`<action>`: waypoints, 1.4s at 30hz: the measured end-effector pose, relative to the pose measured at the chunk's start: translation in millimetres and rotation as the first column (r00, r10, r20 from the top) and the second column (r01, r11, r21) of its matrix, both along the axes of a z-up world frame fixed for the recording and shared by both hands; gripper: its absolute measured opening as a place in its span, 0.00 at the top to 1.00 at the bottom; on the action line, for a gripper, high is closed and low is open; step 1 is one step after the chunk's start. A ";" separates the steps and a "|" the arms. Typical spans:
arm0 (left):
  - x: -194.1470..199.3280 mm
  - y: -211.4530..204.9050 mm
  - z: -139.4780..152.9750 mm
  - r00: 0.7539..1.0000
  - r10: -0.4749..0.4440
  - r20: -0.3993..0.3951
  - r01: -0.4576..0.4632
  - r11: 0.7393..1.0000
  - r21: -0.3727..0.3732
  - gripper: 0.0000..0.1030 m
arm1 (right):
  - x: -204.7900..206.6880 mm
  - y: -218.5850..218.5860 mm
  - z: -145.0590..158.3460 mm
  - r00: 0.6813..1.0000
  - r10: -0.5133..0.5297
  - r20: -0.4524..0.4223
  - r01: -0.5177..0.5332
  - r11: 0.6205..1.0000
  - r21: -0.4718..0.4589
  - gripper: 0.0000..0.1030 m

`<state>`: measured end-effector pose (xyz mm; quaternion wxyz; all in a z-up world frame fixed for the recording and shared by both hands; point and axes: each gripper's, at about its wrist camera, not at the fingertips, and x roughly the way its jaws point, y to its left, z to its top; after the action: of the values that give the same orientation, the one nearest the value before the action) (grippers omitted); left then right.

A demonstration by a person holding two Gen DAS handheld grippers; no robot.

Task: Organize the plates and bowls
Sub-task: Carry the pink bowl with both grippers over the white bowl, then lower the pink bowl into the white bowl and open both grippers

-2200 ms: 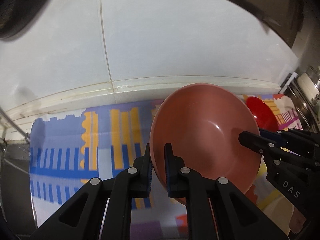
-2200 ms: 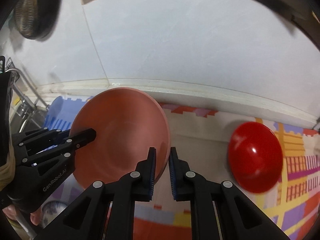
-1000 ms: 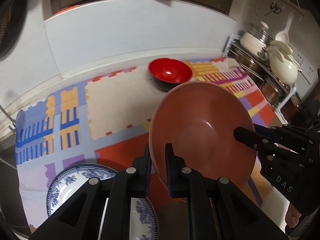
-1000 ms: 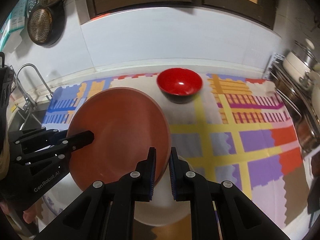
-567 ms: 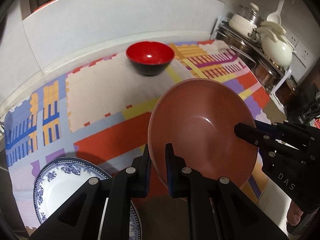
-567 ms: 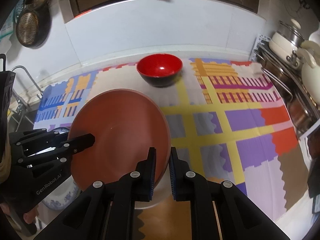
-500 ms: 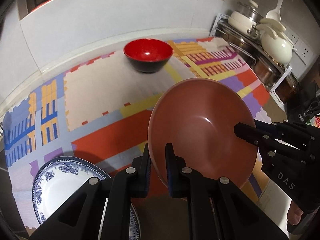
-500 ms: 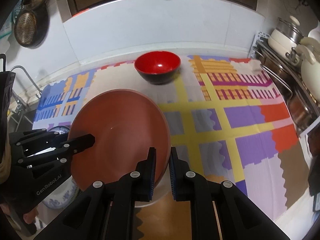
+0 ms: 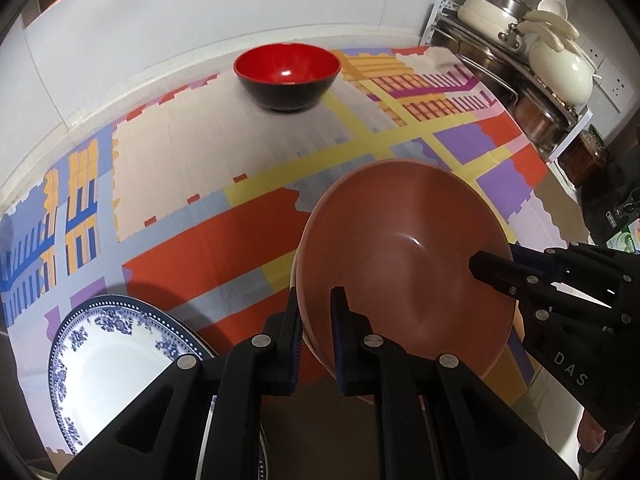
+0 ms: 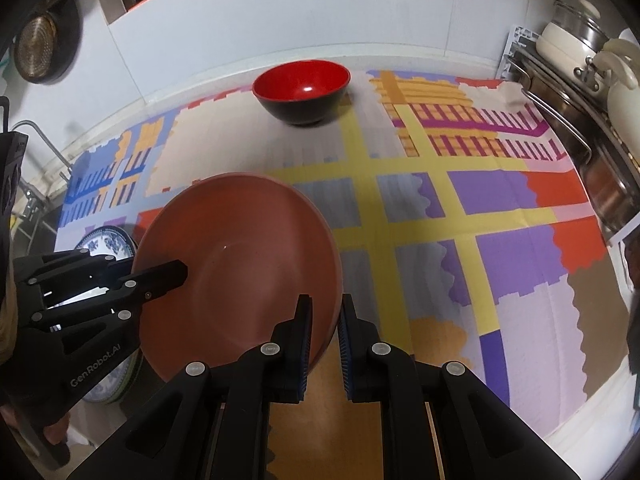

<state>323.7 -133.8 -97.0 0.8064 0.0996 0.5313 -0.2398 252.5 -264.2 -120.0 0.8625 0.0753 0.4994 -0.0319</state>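
The brown plate (image 9: 404, 264) hangs tilted above the near edge of the tabletop (image 9: 248, 152), carried between both tools: the left hand-held gripper (image 9: 316, 320) clenched on its left rim, the right hand-held gripper (image 10: 323, 320) clenched on its right rim. The blue-patterned plate (image 9: 116, 356) lies low to the left, nearer the left hand, while the red bowl (image 9: 287, 74) sits well ahead by the wall
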 end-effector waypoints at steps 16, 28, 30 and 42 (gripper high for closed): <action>-2.5 -6.7 0.1 1.000 -0.010 0.020 0.010 1.000 0.008 0.73 | 0.8 -3.4 -12.9 1.000 0.000 -0.029 0.001 0.999 0.037 0.86; -6.8 -2.8 12.6 0.997 -0.008 0.073 0.007 1.000 0.011 0.51 | -2.6 -3.3 -9.1 1.000 -0.003 -0.006 0.003 1.000 0.029 0.66; -7.5 -1.4 17.8 0.995 -0.005 0.097 0.004 1.000 0.011 0.47 | -3.5 -3.2 -5.7 1.000 -0.008 0.006 0.008 1.000 0.022 0.66; 6.8 8.9 41.3 0.982 0.038 0.185 -0.041 0.999 0.010 0.38 | 2.3 -3.4 18.8 0.997 -0.004 0.080 0.004 1.000 0.002 0.61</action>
<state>330.4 -124.9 -55.7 0.8562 0.1163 0.4575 -0.2098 254.8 -267.6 -101.2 0.8818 0.0781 0.4642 -0.0300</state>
